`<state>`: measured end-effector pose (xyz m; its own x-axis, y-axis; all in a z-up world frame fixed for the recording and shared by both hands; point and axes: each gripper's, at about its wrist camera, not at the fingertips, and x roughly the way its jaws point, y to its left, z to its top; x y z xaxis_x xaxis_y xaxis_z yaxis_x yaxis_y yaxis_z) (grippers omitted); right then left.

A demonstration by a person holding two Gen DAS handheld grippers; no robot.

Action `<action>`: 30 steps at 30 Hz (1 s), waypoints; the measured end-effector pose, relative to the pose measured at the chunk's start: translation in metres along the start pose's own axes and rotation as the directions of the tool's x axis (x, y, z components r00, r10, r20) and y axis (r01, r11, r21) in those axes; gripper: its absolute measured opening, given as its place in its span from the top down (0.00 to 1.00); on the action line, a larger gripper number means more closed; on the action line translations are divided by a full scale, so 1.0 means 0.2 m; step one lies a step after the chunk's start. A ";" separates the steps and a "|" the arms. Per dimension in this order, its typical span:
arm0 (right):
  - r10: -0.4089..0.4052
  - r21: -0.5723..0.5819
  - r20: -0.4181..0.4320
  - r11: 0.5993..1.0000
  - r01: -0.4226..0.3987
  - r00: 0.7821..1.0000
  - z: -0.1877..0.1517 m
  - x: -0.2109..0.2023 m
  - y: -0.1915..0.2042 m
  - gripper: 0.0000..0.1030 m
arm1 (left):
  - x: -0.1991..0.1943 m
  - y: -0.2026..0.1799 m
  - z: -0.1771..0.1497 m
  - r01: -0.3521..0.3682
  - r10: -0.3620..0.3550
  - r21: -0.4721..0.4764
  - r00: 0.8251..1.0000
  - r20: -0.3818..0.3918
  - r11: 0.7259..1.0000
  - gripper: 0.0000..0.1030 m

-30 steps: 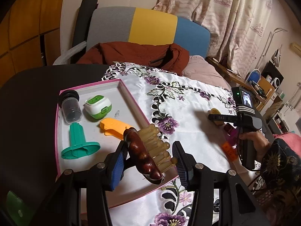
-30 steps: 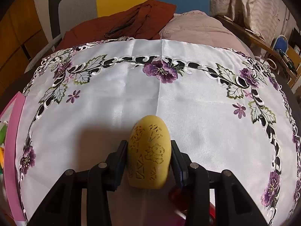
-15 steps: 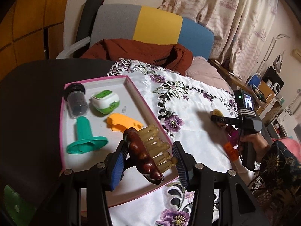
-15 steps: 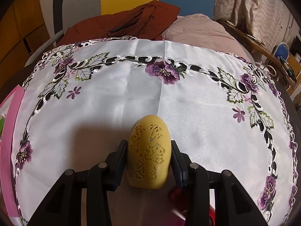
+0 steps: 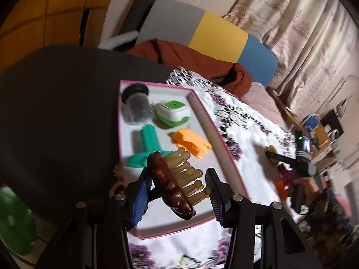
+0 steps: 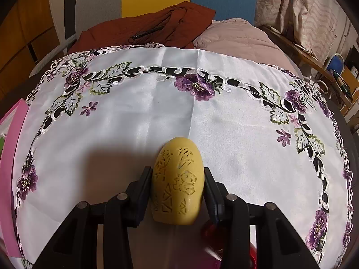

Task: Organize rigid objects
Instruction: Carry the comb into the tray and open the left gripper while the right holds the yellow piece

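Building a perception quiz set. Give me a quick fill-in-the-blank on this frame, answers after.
1. The left gripper holds a dark brown ____.
2. The carved yellow egg sits between the fingers of the ____ gripper.
3. The orange piece lies inside the ____-rimmed tray.
4. The tablecloth is embroidered with ____ flowers.

Missing words: comb; right; pink; purple

no legible text, labels or numbers anywhere (carved egg (image 6: 178, 182) patterns only)
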<state>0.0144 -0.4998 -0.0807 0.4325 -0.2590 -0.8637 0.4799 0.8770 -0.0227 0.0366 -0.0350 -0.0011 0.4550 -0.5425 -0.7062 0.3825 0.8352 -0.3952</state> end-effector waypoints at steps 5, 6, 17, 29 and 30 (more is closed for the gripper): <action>-0.002 -0.001 -0.001 1.000 0.002 1.000 0.00 0.00 0.00 0.58 | 0.14 -0.13 0.02 0.066 -0.063 0.048 0.996 -0.060 0.997 0.52; -0.003 -0.002 -0.001 1.000 0.003 1.000 0.00 0.00 0.00 0.58 | 0.19 -0.16 0.02 0.057 -0.052 0.063 0.996 -0.075 0.996 0.52; -0.010 -0.011 -0.003 1.000 0.010 1.000 0.00 0.01 0.01 0.58 | 0.62 -0.21 0.15 0.000 0.013 0.078 0.986 -0.169 0.997 0.59; -0.012 -0.015 -0.002 1.000 0.012 1.000 0.01 0.01 0.01 0.58 | 0.74 -0.22 0.31 -0.124 0.138 0.180 0.988 -0.072 0.976 0.56; -0.012 -0.014 -0.002 1.000 0.012 1.000 0.01 0.01 0.01 0.58 | 0.73 -0.23 0.31 -0.131 0.144 0.187 0.988 -0.059 0.973 0.47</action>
<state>0.0170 -0.4990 -0.0815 0.4250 -0.2686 -0.8644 0.4742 0.8795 -0.0402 0.1348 -0.1573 -0.0493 0.4570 -0.4099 -0.7894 0.4634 0.8672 -0.1820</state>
